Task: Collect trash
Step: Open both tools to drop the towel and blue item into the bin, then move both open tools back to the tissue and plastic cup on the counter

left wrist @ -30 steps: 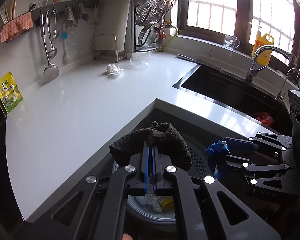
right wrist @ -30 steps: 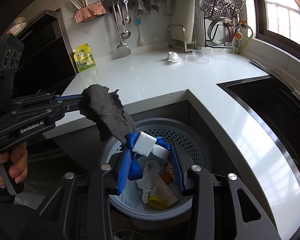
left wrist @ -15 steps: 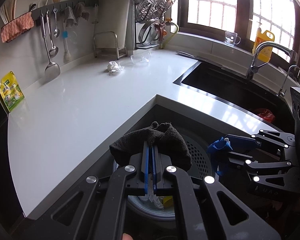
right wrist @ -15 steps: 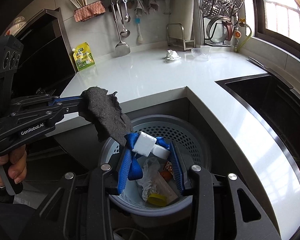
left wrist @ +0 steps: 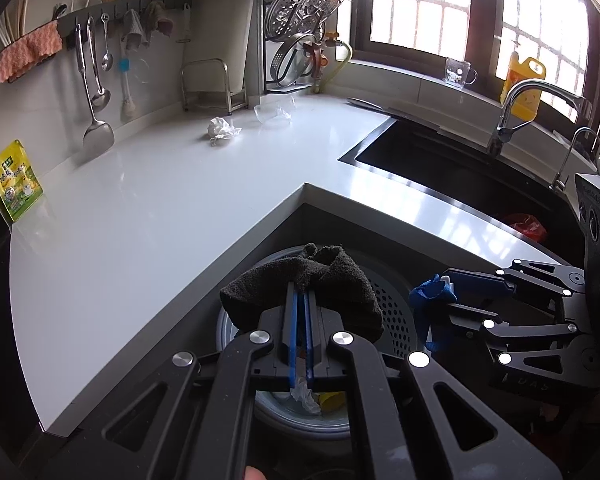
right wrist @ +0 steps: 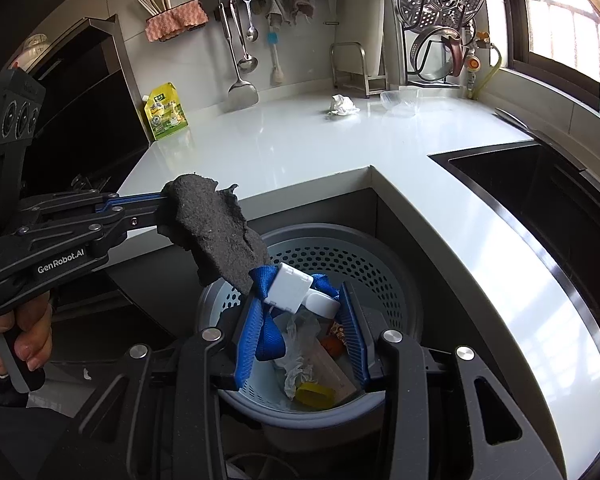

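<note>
Over the grey perforated trash bin (right wrist: pixel 380 248) (left wrist: pixel 396 312), my left gripper (left wrist: pixel 302 294) (right wrist: pixel 168 204) is shut on a dark grey rag (left wrist: pixel 300 280) (right wrist: pixel 216 232) that droops over its fingertips and hides them. My right gripper (right wrist: pixel 300 292) (left wrist: pixel 436 292) is shut on a small white plastic box (right wrist: pixel 290 288) with a blue strap (right wrist: pixel 268 332) hanging from it, right above the bin's mouth. The bin holds crumpled plastic, a yellow piece and other scraps. A crumpled white tissue (left wrist: pixel 220 130) (right wrist: pixel 342 105) lies far back on the white counter (left wrist: pixel 140 208).
A clear plastic container (left wrist: pixel 274 112) (right wrist: pixel 400 100) sits beside the tissue near a dish rack. A yellow pouch (left wrist: pixel 16 180) (right wrist: pixel 166 110) leans on the wall at the left. A dark sink (left wrist: pixel 440 172) with a tap and a red item (left wrist: pixel 526 226) lies to the right. Utensils hang on the wall.
</note>
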`<state>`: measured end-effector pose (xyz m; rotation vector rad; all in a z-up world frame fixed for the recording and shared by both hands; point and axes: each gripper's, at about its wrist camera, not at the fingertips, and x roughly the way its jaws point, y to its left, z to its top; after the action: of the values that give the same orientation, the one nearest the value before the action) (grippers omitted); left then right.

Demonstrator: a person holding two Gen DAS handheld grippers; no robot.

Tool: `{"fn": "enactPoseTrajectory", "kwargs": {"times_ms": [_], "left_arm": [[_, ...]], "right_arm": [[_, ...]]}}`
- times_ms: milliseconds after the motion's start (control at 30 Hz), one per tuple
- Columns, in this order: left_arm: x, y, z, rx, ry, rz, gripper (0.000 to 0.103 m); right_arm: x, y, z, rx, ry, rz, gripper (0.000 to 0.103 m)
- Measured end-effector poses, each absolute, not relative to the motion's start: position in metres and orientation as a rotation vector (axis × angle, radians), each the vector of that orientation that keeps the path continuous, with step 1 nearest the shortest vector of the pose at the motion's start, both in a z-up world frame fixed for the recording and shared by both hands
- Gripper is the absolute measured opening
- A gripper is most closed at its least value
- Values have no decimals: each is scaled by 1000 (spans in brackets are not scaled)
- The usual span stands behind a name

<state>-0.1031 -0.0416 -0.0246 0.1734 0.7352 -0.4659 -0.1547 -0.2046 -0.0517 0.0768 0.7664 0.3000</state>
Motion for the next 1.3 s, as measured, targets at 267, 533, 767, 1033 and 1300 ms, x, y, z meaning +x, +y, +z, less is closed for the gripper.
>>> {"fn": "enactPoseTrajectory", "kwargs": {"times_ms": [267, 533, 767, 1033, 1300], "left_arm": [[-102, -45, -29, 173, 747, -469, 4], [-97, -48, -37, 171, 767, -474, 4], [-92, -51, -40, 170, 778, -475, 4], [-86, -54, -50, 188, 802, -460, 16], [-79, -51, -45, 168, 769, -417, 86]], "right_arm": [[-152, -205, -58, 76, 783, 300, 37], [-147, -204, -65, 75, 803, 304, 37], [-143, -204, -68, 82, 807, 305, 38], [-139, -203, -76, 71, 823, 305, 55], [-136, -212, -75, 93, 814, 289, 57]]}}
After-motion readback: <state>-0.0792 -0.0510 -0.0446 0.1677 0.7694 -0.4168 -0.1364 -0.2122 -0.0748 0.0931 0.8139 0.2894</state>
